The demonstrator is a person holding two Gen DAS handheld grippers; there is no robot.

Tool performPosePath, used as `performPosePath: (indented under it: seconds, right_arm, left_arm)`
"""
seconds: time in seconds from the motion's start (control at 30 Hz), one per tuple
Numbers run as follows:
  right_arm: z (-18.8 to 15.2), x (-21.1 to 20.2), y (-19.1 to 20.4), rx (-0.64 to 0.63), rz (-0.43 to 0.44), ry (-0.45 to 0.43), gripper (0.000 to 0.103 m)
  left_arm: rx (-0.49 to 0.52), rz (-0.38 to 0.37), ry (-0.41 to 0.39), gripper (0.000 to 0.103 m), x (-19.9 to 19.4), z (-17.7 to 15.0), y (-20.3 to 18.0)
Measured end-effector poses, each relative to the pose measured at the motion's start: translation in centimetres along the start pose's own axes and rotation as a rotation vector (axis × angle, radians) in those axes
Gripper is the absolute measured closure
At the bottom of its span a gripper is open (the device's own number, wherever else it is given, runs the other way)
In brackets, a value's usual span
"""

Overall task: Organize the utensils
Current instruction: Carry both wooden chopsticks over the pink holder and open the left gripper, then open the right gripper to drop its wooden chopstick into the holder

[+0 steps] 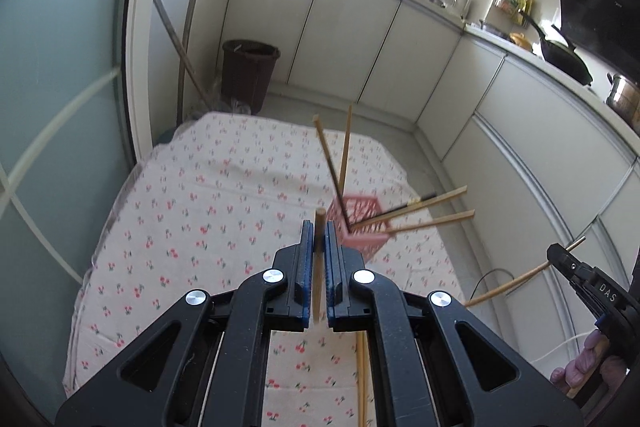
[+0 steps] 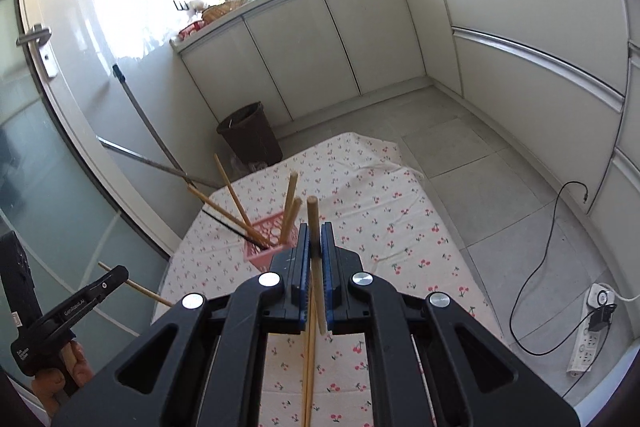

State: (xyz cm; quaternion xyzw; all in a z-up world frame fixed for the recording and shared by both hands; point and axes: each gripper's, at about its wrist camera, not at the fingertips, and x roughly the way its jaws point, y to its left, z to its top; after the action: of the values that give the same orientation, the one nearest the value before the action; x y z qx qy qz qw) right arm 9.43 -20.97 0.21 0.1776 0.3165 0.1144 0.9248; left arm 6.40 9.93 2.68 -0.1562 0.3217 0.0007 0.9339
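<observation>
A pink slotted basket [image 1: 360, 223] stands on the cherry-print tablecloth [image 1: 192, 211] and holds several wooden chopsticks that lean out of it; it also shows in the right wrist view [image 2: 266, 239]. My left gripper [image 1: 319, 227] is shut on one wooden chopstick [image 1: 319, 259], held just left of the basket. My right gripper [image 2: 315, 231] is shut on another wooden chopstick [image 2: 314, 227], held just right of the basket. Each gripper shows at the edge of the other's view, the right gripper [image 1: 560, 253] and the left gripper [image 2: 120, 273]. More chopsticks [image 2: 309, 367] lie on the cloth below.
White kitchen cabinets [image 1: 360, 39] line the back and right. A brown bin [image 1: 248, 75] and a mop handle [image 1: 192, 27] stand by the frosted glass door [image 1: 52, 87]. A power strip [image 2: 588, 343] with a black cable [image 2: 532, 287] lies on the tiled floor at right.
</observation>
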Motion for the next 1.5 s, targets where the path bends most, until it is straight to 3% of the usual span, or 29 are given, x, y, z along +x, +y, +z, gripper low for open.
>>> performPosePath:
  seconds: [0.47, 0.83, 0.87, 0.93, 0.97, 1.1, 1.2, 1.5]
  right_arm:
    - [8.3, -1.1, 1.8, 0.048, 0.111, -0.112, 0.097]
    - [11.1, 1.6, 3.0, 0.054, 0.137, -0.154, 0.097]
    - [11.1, 2.0, 3.0, 0.054, 0.137, -0.151, 0.097]
    - [11.2, 2.6, 3.2, 0.049, 0.124, -0.149, 0.097]
    - [11.2, 3.1, 3.2, 0.048, 0.118, -0.142, 0.097]
    - [11.2, 4.8, 3.6, 0.049, 0.104, -0.117, 0.097]
    - [11.1, 6.1, 4.3, 0.046, 0.094, -0.103, 0.097]
    - [9.8, 11.3, 7.1, 0.044, 0.087, -0.056, 0.092]
  left_arm:
    - [0.051, -0.058, -0.127, 0.098, -1.4, 8.3, -4.7]
    - [0.081, -0.029, -0.142, 0.097, 3.8, 10.5, -7.2]
    - [0.086, -0.030, -0.132, 0.097, 4.4, 10.5, -7.1]
    - [0.055, -0.025, -0.109, 0.076, 5.2, 10.0, -6.2]
    - [0.029, -0.031, -0.112, 0.073, 5.0, 9.9, -5.5]
    - [-0.091, 0.002, -0.135, 0.073, 3.6, 9.4, -1.4]
    - [-0.163, -0.015, -0.098, 0.073, 3.2, 9.6, 0.8]
    - [-0.182, 0.028, -0.069, 0.071, 3.6, 9.2, 2.7]
